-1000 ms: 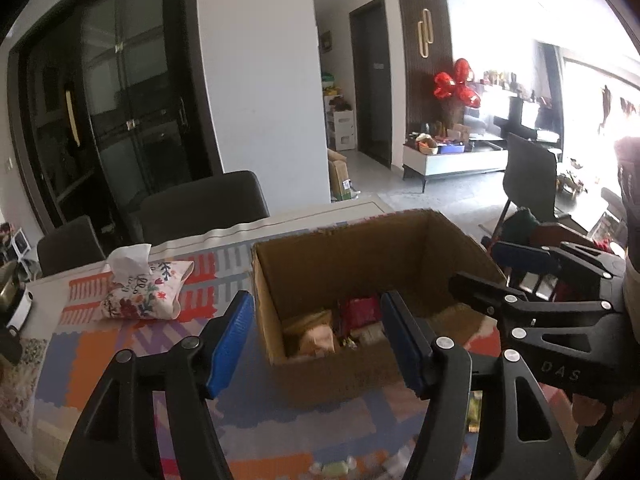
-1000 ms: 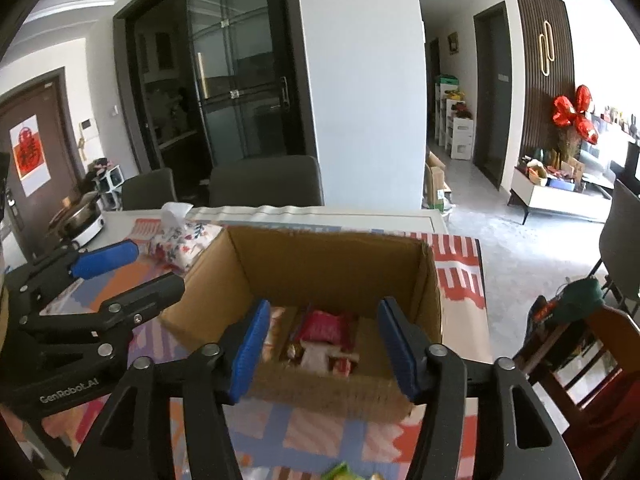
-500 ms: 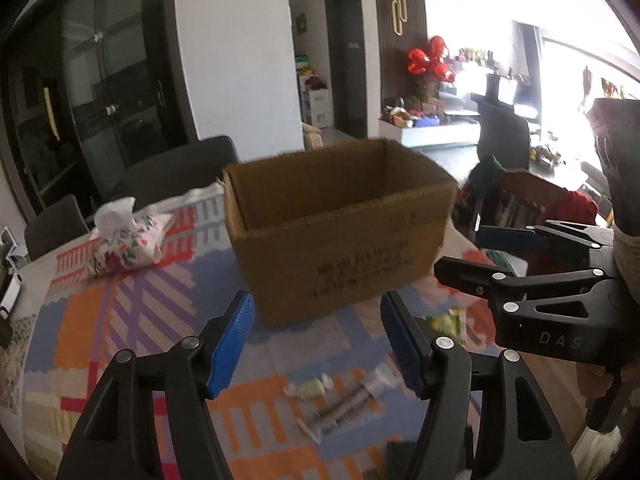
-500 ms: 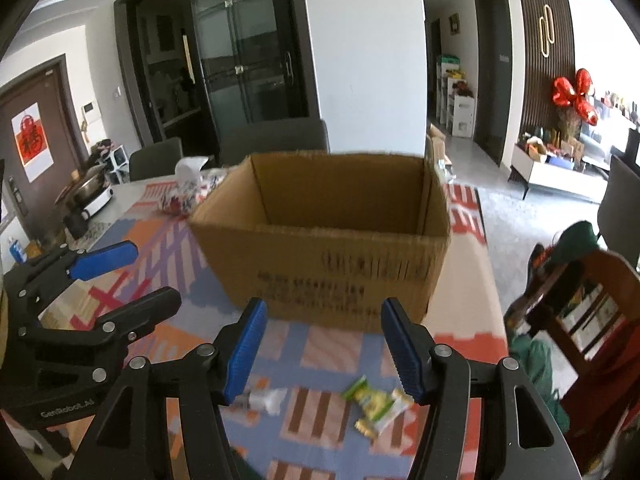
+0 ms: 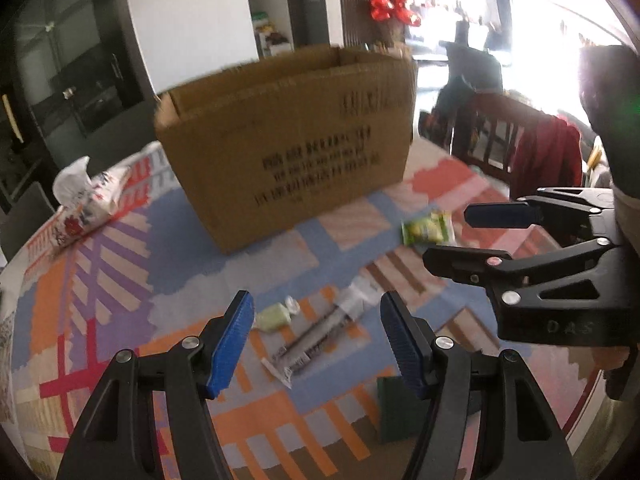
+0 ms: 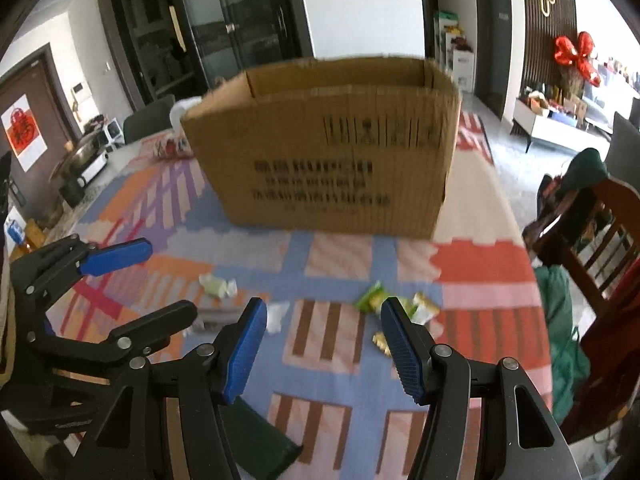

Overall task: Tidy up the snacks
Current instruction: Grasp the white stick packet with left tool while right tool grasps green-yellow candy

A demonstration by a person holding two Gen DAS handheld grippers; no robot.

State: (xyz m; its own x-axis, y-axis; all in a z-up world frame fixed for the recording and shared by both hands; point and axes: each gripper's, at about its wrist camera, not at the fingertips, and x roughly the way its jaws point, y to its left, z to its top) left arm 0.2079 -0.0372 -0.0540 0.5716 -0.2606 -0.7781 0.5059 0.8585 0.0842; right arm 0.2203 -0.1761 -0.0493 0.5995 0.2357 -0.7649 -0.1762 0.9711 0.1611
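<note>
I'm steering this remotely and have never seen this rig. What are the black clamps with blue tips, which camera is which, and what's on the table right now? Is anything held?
They are two hand-held grippers, each with a fisheye camera looking along its fingers. In the left wrist view the left gripper fills the bottom and the right gripper shows at the side; the right wrist view is the mirror case. Both are open and hold nothing.

On the patterned tablecloth stands an open cardboard box, with a floral tissue pack beside it. In front of the box lie loose snacks: a pale green candy, a long dark-printed packet, a green packet and a dark green flat packet nearest the cameras.
</note>
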